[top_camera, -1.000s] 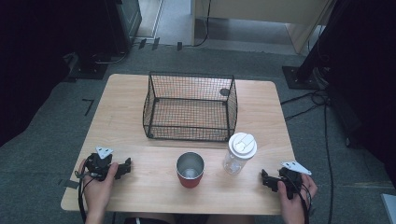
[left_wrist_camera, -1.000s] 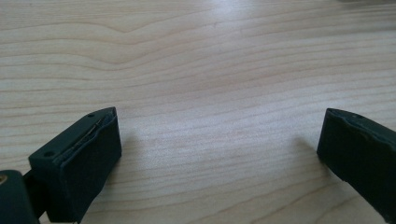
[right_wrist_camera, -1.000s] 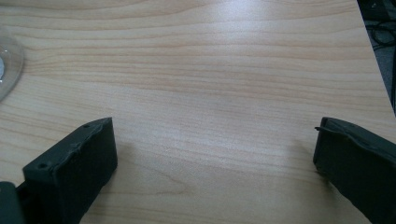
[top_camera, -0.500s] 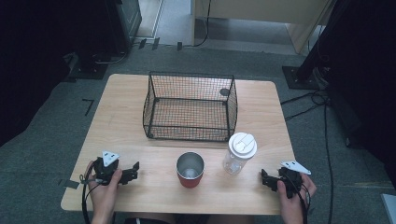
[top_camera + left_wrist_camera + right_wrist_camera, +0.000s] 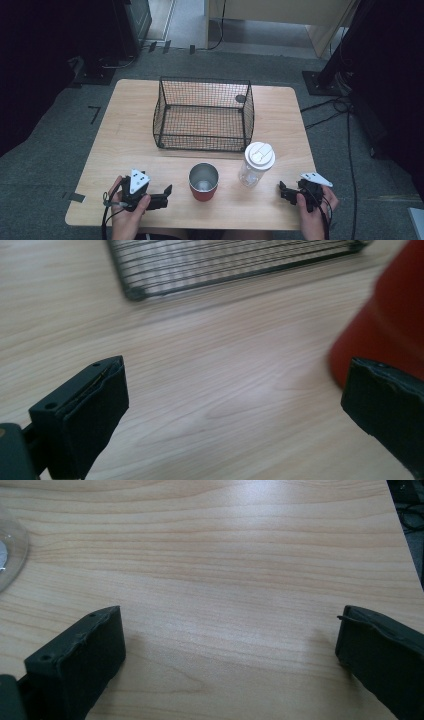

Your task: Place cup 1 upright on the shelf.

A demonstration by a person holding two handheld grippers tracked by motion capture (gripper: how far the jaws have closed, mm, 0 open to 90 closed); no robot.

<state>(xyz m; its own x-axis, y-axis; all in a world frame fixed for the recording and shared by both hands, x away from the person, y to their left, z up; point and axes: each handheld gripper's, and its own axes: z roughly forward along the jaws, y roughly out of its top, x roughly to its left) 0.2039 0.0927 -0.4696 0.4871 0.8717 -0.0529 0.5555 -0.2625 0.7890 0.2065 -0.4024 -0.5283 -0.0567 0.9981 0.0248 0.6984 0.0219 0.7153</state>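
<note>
Left gripper [image 5: 235, 405]: fingers wide, red cup [image 5: 385, 320] beside the right finger.
Right gripper [image 5: 230, 650]: fingers wide over bare bench [image 5: 225, 555].
Advice: centre cup between fingers before closing.

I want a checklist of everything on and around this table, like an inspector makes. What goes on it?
Surface: wooden table, bare and dry where visible.
Job's things: black wire basket at the middle back, nothing seen inside; red cup in front of it, upright, metal inside; clear bottle with white lid, upright, right of the cup and apart from it.
Clutter: nothing seen.
Grippers: left gripper low by the near edge, jaws open, pointing toward the cup; right gripper near the right front corner, jaws open, holding nothing.
Cables: one trails from each gripper; more black cables on the floor at right.
Surroundings: grey carpet, dark stands and furniture around.
</note>
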